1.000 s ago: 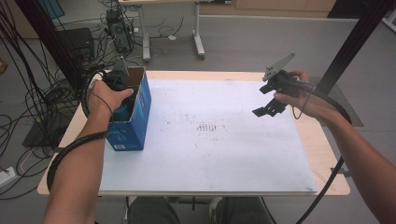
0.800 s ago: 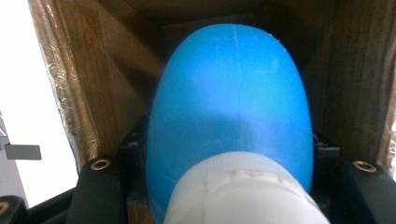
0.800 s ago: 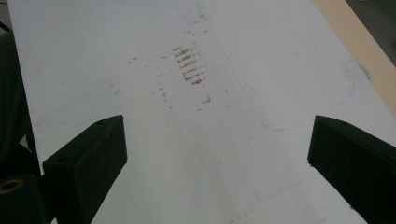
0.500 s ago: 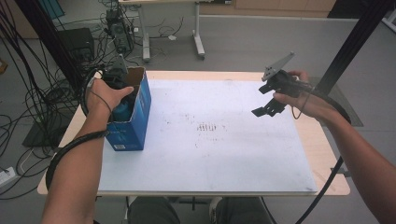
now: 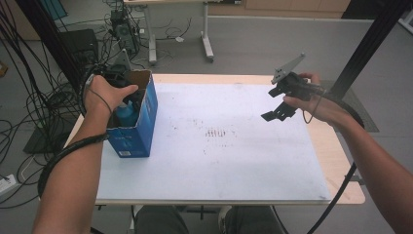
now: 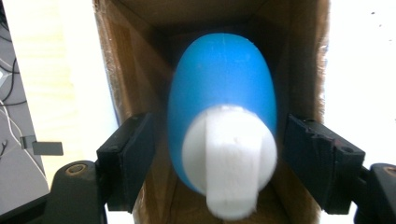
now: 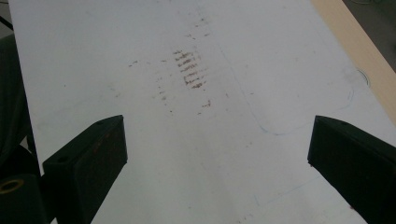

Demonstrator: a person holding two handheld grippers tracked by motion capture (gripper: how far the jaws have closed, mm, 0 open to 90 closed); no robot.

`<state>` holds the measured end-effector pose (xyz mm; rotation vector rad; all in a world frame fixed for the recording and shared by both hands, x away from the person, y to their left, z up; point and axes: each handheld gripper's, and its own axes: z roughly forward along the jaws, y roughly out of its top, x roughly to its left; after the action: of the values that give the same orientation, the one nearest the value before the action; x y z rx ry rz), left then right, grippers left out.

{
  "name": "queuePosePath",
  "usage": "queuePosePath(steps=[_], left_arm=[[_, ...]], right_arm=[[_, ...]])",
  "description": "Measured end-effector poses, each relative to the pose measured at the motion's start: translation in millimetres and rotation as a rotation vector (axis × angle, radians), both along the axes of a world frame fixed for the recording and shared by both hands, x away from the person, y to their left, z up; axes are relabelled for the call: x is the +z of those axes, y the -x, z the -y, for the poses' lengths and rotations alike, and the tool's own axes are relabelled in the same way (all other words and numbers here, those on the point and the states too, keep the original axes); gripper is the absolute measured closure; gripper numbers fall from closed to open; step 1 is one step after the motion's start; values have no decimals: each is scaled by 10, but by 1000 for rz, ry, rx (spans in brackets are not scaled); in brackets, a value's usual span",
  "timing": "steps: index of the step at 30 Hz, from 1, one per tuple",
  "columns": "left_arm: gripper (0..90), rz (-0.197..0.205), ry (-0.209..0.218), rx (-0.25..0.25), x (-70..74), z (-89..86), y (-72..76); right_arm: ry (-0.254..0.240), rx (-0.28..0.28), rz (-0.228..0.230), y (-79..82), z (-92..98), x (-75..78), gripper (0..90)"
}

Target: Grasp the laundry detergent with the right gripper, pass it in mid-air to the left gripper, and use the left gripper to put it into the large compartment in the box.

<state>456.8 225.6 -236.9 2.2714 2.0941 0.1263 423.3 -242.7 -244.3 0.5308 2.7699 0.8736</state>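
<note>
An open blue cardboard box (image 5: 139, 131) stands upright on the left of the table. Inside it sits a blue bottle (image 6: 222, 88) with a white cap (image 6: 229, 163); its top also peeks out in the high view (image 5: 126, 115). My left gripper (image 6: 219, 140) points down into the box mouth. Its jaws have just been opening; the bottle is between them with a gap on each side. My right gripper (image 5: 278, 111) hovers open over the right part of the table, nothing between its jaws (image 7: 215, 149).
A white sheet (image 5: 234, 161) with a patch of brown marks (image 5: 216, 132) covers most of the wooden table (image 5: 336, 146). Cables and a black frame post (image 5: 53, 53) crowd the floor left of the table. A desk's legs stand behind.
My left hand has lifted a little above the box. The right hand and its gripper have kept still.
</note>
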Motion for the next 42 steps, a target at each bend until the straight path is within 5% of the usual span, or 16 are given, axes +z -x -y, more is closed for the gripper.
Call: queuePosePath(steps=[4, 10, 20, 34, 42], left_arm=[[238, 4, 0, -12, 122, 14, 33], [202, 61, -3, -58, 369, 159, 46], [151, 125, 10, -168, 670, 755, -127], [150, 155, 45, -267, 689, 1545, -514], [150, 144, 50, -298, 606, 1770, -614]], right_arm=[[3, -8, -5, -3, 14, 7, 47], [25, -22, -15, -31, 35, 21, 46], [48, -32, -36, -90, 41, 36, 48], [96, -44, -60, -133, 99, 66, 50], [107, -57, -68, -134, 160, 65, 50]])
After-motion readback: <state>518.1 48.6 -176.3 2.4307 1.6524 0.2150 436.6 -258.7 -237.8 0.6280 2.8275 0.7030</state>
